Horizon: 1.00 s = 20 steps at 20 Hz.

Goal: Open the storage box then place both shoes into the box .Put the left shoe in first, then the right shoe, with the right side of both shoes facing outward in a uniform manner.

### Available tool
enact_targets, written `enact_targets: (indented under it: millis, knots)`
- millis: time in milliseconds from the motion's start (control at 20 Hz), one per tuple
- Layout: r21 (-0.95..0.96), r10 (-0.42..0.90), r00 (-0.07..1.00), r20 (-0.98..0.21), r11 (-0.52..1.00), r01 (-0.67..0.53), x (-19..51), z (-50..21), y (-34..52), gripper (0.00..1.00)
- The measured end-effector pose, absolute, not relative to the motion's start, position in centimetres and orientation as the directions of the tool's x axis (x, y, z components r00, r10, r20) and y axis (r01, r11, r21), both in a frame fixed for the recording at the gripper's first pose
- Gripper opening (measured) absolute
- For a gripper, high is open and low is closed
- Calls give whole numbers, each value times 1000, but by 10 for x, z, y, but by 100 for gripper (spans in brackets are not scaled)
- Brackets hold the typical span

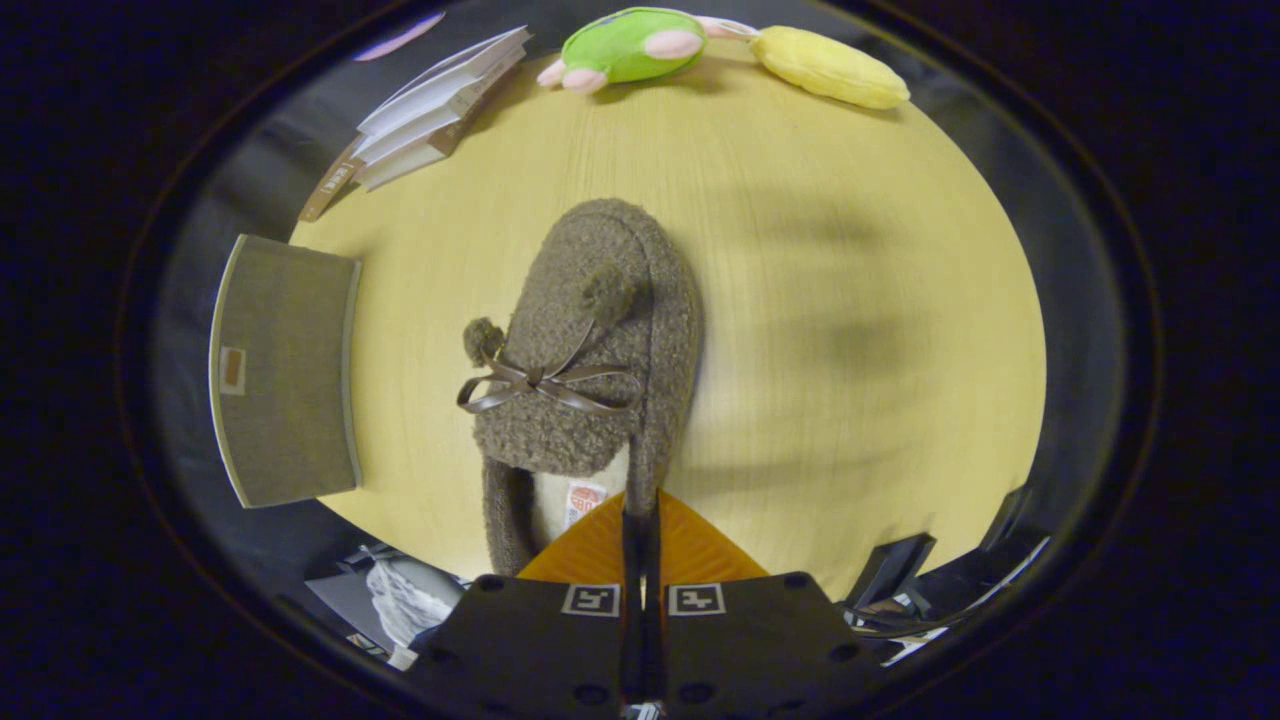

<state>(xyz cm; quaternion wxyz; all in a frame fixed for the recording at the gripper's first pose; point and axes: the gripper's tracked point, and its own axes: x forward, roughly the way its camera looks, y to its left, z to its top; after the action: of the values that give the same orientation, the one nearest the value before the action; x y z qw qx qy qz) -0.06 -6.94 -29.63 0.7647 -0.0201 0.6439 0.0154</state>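
Note:
A fuzzy brown slipper (590, 340) with a ribbon bow and two pompoms hangs just ahead of my fingers, toe pointing away, above the round wooden table (850, 250). My gripper (641, 520) is shut on the right-hand wall of the slipper's opening, the orange fingers (590, 550) pressed nearly together around the fuzzy edge. The slipper's pale insole with a label shows left of the fingers. The grey-brown storage box (285, 370) stands to the left of the slipper at the table's edge, seen from above with its lid surface flat.
A stack of white books (440, 110) lies beyond the box at the far left. A green plush toy (625, 45) and a yellow plush (830, 65) rest at the table's far edge. Dark cables and gear (900, 590) sit below the table's near right side.

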Motion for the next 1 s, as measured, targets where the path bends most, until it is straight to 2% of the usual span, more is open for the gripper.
enact_targets:
  millis: [250,450,850,1000]
  knots:
    - [69,66,195,-979,998,11,-2,-293,-64,4]
    - [192,173,176,-969,976,101,-11,-284,-45,3]
    - [364,334,198,-922,920,142,-19,-238,13,3]
    - [425,394,214,-894,897,120,-21,-209,43,3]
